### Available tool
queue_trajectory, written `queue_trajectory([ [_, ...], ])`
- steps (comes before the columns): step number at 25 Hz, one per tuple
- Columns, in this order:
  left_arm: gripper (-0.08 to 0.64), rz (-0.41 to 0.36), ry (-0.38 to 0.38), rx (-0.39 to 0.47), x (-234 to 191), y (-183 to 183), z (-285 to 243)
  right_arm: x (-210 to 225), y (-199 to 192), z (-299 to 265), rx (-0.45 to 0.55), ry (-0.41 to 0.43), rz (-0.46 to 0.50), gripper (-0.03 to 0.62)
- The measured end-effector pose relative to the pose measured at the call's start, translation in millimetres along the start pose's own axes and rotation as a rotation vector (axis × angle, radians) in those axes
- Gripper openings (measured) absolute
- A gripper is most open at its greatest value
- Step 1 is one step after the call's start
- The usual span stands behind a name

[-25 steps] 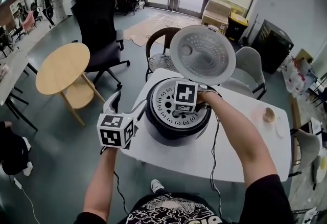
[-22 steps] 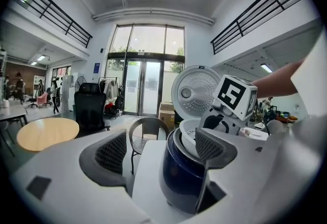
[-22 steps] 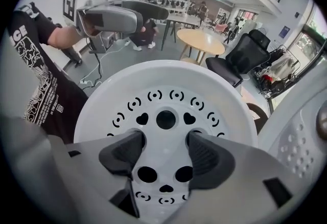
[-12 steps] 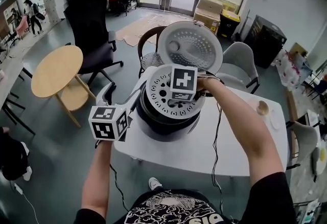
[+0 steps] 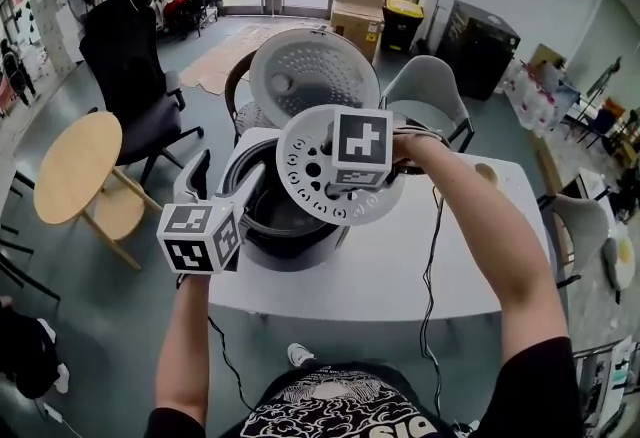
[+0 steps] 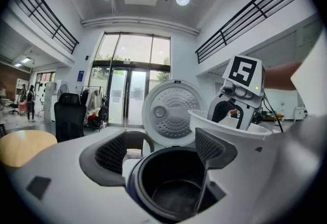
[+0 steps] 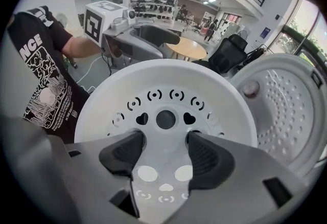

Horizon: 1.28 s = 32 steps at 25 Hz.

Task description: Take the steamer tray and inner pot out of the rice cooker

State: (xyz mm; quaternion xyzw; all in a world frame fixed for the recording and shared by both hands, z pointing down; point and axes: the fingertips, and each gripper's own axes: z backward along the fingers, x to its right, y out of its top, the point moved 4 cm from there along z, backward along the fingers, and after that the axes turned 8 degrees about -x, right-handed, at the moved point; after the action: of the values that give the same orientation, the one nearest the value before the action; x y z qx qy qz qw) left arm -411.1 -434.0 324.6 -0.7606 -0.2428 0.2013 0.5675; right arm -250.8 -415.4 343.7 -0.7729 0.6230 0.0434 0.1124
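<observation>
My right gripper (image 7: 166,156) is clamped on the steamer tray (image 7: 166,92). Its two dark pads (image 7: 122,154) sit on the white tray, one at 9 o'clock and one at 3 o'clock of the middle strip. I cannot see just what part they bite on, because the gripper's grey body covers the tray's near edge. In the head view the marker cube (image 5: 362,141) hides the tips too.

The tray is up in the air and tipped. From above it hangs over the 3 o'clock side of the rice cooker (image 5: 285,251) and covers that part of the inner pot (image 5: 268,211). The pot sits inside the cooker. It is dark in there, so its bottom is hard to see.

My left gripper (image 6: 161,149) is loose, with its pads wide apart and nothing pinched between them. In its own view the pot mouth lies at 6 o'clock, just below the pads. The gripper's white body blocks the bottom right corner of that view. From above, this gripper is at the cooker's 9 o'clock edge. I cannot tell if it touches the rim.

The open lid (image 5: 300,76) stands up at the cooker's 12 o'clock. The cooker rests on a white table (image 5: 400,276).
</observation>
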Motion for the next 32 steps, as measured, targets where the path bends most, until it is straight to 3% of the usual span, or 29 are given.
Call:
queue_trajectory([
  [6,0.41,-0.042,-0.116,0.006,64,16,-36,-9,-78,17,-0.004,-0.015,-0.14,0.298],
  [15,0.41,-0.1,-0.209,0.004,179,25,-81,-31,-201,6,-0.012,0.0,-0.234,0.298],
  [21,0.41,-0.139,-0.245,-0.001,312,35,-128,-53,-343,11,-0.042,0.002,-0.272,0.298],
  [32,0.41,-0.182,-0.36,-0.063,529,9,-233,-79,-573,-9,-0.08,0.017,-0.388,0.298],
])
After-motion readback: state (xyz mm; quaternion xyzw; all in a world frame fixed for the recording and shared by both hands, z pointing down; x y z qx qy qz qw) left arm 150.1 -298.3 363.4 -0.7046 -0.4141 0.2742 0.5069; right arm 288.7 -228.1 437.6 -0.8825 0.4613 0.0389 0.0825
